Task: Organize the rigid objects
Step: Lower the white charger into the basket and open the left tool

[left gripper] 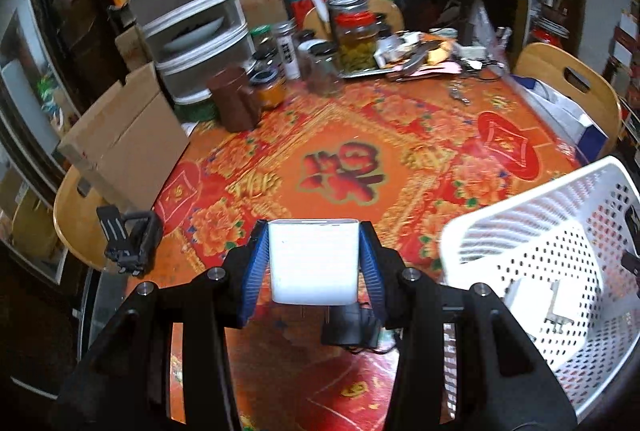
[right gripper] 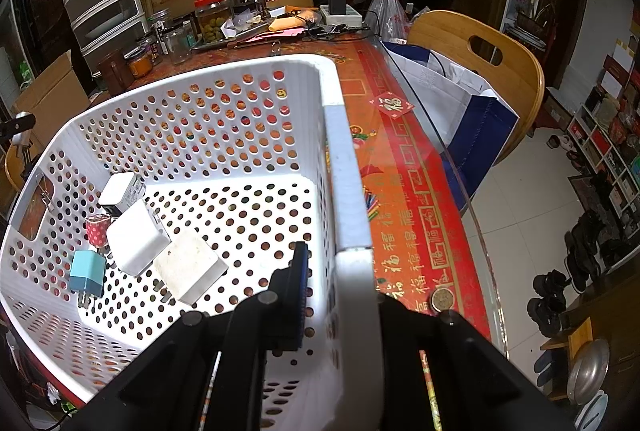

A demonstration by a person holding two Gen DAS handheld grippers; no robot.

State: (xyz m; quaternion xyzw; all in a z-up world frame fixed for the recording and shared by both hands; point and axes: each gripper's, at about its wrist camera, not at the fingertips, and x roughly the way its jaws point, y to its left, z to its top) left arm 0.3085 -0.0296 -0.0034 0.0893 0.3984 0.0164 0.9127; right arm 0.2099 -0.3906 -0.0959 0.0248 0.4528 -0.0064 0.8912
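My left gripper (left gripper: 313, 259) is shut on a white charger block (left gripper: 312, 275), held above the red patterned tablecloth (left gripper: 340, 135) with its prongs pointing down. On the cloth below it lies a black adapter (left gripper: 352, 329). The white perforated basket (left gripper: 520, 191) stands just right of this gripper. My right gripper (right gripper: 344, 295) is shut on the basket's near right wall (right gripper: 352, 215), one blue pad (right gripper: 300, 287) inside, the other finger hidden outside. In the basket lie several chargers: a white one (right gripper: 136, 239), a cream one (right gripper: 186, 265), a light blue one (right gripper: 86, 273) and a red dotted one (right gripper: 96, 229).
Jars (left gripper: 356, 35), a brown canister (left gripper: 236, 99) and a drawer tower (left gripper: 180, 11) crowd the table's far side. A cardboard box (left gripper: 124, 139) and a black clamp stand (left gripper: 128, 243) sit at the left. A coin (right gripper: 441, 300) lies by the glass edge; a chair (right gripper: 480, 59) holds a paper bag.
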